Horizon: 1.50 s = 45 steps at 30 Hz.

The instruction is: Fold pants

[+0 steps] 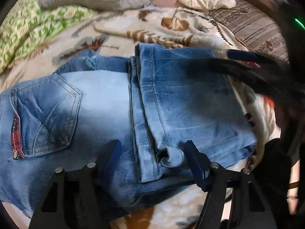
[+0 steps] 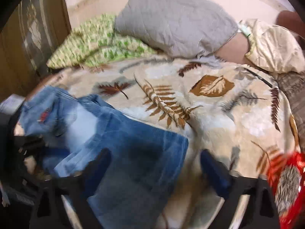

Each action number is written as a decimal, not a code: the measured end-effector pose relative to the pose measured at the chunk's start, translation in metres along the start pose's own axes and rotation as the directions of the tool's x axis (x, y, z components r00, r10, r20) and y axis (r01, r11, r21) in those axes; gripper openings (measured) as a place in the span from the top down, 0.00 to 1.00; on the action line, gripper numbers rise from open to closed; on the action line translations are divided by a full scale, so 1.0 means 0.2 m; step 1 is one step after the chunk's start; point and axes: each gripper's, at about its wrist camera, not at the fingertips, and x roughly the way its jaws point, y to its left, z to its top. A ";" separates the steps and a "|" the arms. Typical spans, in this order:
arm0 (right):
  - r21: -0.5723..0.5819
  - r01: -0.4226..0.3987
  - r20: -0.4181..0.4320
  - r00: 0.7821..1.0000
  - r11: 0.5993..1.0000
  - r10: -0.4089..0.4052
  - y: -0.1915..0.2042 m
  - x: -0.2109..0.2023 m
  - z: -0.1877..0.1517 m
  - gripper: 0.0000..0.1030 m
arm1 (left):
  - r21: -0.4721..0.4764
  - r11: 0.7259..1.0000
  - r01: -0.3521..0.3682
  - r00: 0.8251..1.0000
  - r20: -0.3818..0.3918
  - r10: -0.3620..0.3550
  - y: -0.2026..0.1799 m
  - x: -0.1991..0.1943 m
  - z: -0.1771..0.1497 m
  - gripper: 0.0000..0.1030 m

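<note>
Light blue jeans (image 1: 181, 99) lie on a leaf-patterned blanket (image 1: 152, 24). Their legs are folded over the seat, and a back pocket (image 1: 51, 114) shows at the left. My left gripper (image 1: 152, 150) hovers open just over the leg hems near the front edge, and its pads press on nothing. One blue finger (image 1: 242, 54) of the right gripper streaks blurred across the jeans' far right corner. In the right wrist view the jeans (image 2: 133, 143) fill the lower left. My right gripper (image 2: 156, 160) stands open above their right edge and the blanket (image 2: 219, 118), holding nothing.
A grey pillow (image 2: 175, 24), a green patterned cloth (image 2: 99, 43) and a cream cushion (image 2: 272, 47) lie at the far side of the bed. A wooden panel (image 2: 28, 47) stands at the left. A red patterned fabric (image 2: 286, 171) lies at the right.
</note>
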 end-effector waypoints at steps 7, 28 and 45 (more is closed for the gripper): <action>-0.001 0.071 -0.106 0.992 0.997 -0.071 -0.05 0.27 0.01 0.70 | -0.009 1.000 -0.009 0.999 0.044 0.010 0.01 -0.04 -0.03 0.57; 0.149 -0.053 0.127 0.991 0.987 0.034 0.01 -0.26 -0.21 0.02 | -0.334 0.939 -0.080 0.963 0.217 0.159 0.36 -0.56 -0.24 0.05; -0.090 -0.173 0.120 0.976 0.981 0.183 0.55 -0.25 0.12 0.02 | -0.834 0.528 0.159 0.965 0.244 0.094 1.09 -0.46 -0.59 0.00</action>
